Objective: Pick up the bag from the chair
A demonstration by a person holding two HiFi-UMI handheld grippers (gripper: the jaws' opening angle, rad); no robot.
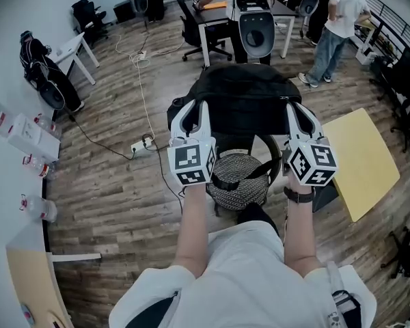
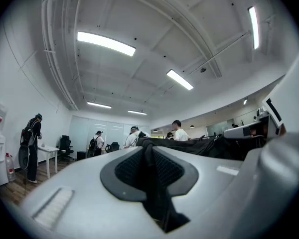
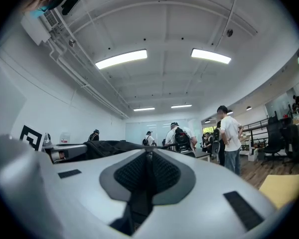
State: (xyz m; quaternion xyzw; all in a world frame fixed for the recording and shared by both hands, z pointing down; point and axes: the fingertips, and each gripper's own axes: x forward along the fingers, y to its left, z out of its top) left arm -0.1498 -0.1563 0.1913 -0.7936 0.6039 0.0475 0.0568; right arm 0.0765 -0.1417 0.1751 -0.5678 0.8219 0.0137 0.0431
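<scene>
Holding the black fabric backpack [image 1: 246, 101] up above the black office chair with the round mesh seat [image 1: 240, 186], I have my left gripper [image 1: 191, 108] and right gripper [image 1: 297, 109] each clenched on a thin fold of its cloth. Such shallow bites could slip under the weight, and the black strap [image 1: 242, 175] crossing the seat might snag.

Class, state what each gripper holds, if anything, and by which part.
Both hold the black bag: left gripper and right gripper each have jaws shut on a strip of its fabric, one at each side.
</scene>
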